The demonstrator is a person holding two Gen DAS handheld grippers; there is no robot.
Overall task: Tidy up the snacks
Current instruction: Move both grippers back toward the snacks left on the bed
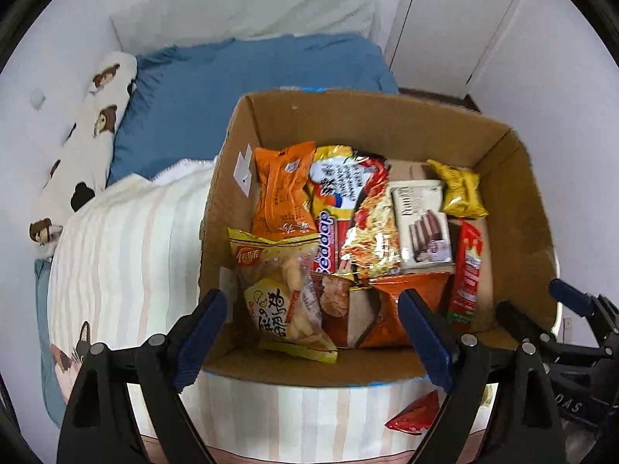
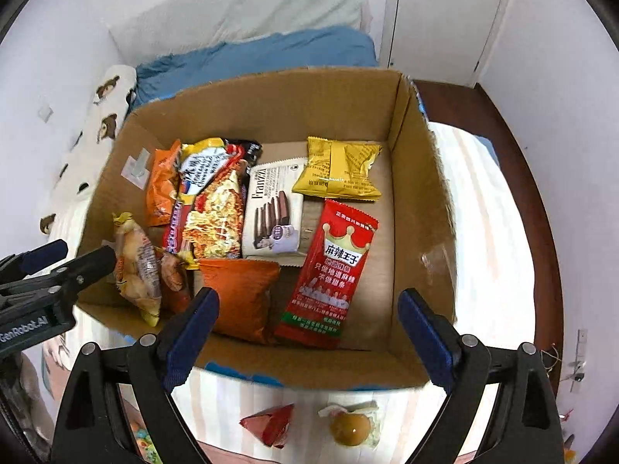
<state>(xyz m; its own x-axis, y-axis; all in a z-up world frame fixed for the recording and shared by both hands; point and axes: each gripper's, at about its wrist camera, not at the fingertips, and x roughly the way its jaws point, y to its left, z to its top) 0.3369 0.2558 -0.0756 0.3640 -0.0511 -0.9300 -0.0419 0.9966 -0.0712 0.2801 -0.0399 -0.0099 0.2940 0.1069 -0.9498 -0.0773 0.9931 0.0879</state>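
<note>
The cardboard box [image 2: 421, 178] fills the middle of both views, standing on a striped bedcover [image 2: 483, 201]. It is already well stocked. In the right wrist view, a noodle packet [image 2: 214, 212] lies toward 10 o'clock, a white wafer pack [image 2: 274, 212] sits at centre, a long red spicy-strip sachet [image 2: 329, 274] leans toward 5 o'clock, an orange pillow bag [image 2: 240, 294] lies at 7 o'clock and a yellow pouch [image 2: 336, 170] at 1 o'clock. A clear yellow-edged bag of chicken snacks [image 1: 286, 294] rests against the near wall in the left wrist view.

Outside the box, on the cover at 6 o'clock of the right view, lie a small red sachet [image 2: 271, 423] and, just beside it, a wrapped round amber sweet [image 2: 350, 427]; these look like the remaining pieces.

The left gripper [image 1: 317, 336] hangs over the box's near edge with its claw spread wide and nothing in it. The right gripper [image 2: 309, 336] is likewise wide and empty.

Both leftovers should be very light. The sachet is thin, slick film, best pinched across a flat sealed edge. The sweet is hard and likely to roll, so take it by its crinkled wrapper end, gently
</note>
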